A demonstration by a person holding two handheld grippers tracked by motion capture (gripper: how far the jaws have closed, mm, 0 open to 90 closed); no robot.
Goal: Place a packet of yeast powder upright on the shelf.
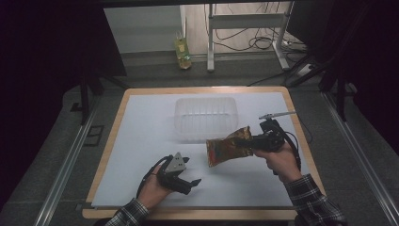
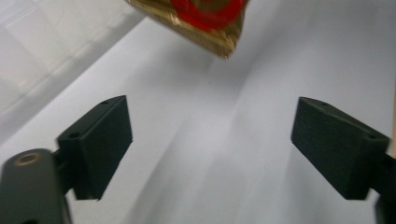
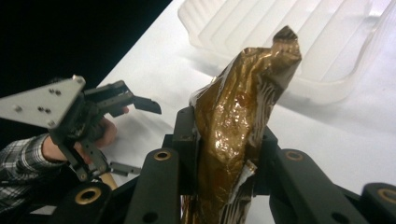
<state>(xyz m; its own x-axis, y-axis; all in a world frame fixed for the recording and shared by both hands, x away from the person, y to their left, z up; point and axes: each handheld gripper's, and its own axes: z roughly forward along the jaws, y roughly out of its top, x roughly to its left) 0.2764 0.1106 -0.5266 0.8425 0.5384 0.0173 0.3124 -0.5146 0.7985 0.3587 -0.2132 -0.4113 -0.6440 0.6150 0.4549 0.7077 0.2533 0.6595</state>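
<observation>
Gold foil, crinkled and printed with a red mark, makes up the snack bag [image 1: 228, 147] that the right claw [image 1: 248, 140] pinches by one end; its jaws are pressed together on the foil, as the right gripper view confirms [image 3: 233, 140]. The bag hangs clear of the white surface [image 1: 141, 141], extending from the right claw toward the left claw. Just beyond the right claw sits a clear plastic bin [image 1: 205, 117], empty as far as the translucent walls allow a reading.

The left claw [image 1: 188, 181] is spread wide and holds nothing; it rests low near the surface, below and to the side of the bag. In the left gripper view the bag's lower corner [image 2: 205, 23] hangs above and ahead of the spread jaws, not between them.

Step in hand: the bag appears to be carried by the right claw alone, with the left claw released. The likely destination is the bin.

Next move, as a judgement:
1. Carry the bag up and over the bin's near rim.
2. Keep the free end high enough to clear that rim; the foil is limp and may drag or fold.
3. Separate the right jaws only once most of the bag is over the bin's opening.
4. Keep the left claw out of the path.
</observation>
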